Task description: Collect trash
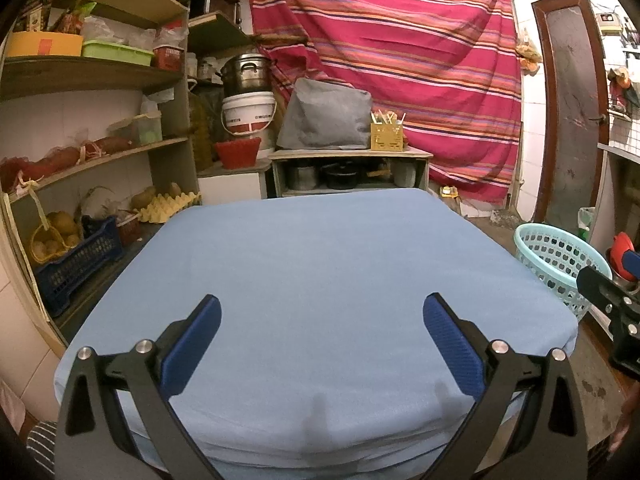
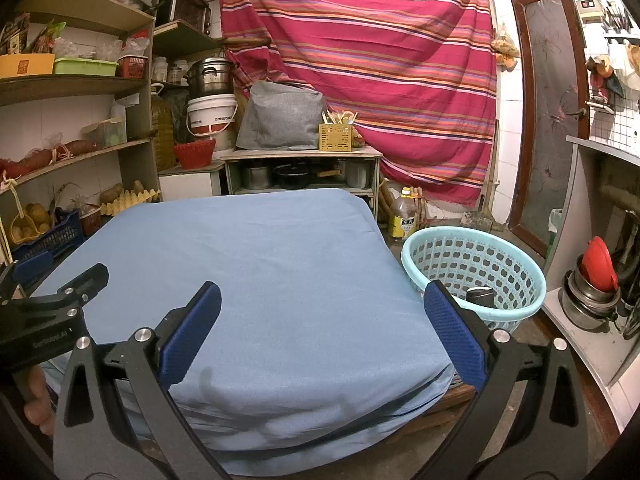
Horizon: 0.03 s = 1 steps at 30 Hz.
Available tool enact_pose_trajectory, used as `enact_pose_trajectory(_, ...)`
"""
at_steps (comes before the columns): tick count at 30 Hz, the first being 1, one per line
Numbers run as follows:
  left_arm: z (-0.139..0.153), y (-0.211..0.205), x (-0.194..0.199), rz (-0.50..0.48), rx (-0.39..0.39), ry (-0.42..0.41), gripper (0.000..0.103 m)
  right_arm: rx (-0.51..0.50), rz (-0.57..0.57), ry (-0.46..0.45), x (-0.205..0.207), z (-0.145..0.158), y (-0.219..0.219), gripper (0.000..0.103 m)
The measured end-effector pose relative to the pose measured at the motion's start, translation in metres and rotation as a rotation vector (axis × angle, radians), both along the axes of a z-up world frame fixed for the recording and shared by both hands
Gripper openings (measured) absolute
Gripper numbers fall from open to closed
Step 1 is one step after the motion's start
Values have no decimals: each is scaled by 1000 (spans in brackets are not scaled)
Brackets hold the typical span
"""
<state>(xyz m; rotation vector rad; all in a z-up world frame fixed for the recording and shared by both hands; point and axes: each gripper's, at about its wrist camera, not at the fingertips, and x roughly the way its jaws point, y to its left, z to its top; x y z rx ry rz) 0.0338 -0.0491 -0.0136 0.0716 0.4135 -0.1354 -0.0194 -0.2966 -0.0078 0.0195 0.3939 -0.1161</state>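
A table covered with a blue cloth [image 1: 320,280] fills both views, also in the right wrist view [image 2: 260,272]. A light teal plastic basket [image 2: 476,276] stands on the floor to its right, with a dark can-like object [image 2: 482,296] inside; its rim also shows in the left wrist view [image 1: 560,256]. My left gripper [image 1: 322,316] is open and empty above the cloth's near edge. My right gripper [image 2: 322,304] is open and empty over the cloth's near right corner, beside the basket. I see no loose trash on the cloth.
Wooden shelves [image 1: 100,152] with boxes, potatoes and egg trays stand on the left. A low cabinet [image 2: 300,172] with pots is behind the table, under a striped red cloth [image 2: 360,60]. A counter [image 2: 600,320] with metal bowls is at right. An oil bottle [image 2: 402,220] stands on the floor.
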Motion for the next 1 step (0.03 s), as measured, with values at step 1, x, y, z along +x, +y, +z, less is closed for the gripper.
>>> enact_pose_trajectory(1, 0, 0, 0, 1, 0, 1, 99, 0, 0, 1, 0, 0, 0, 99)
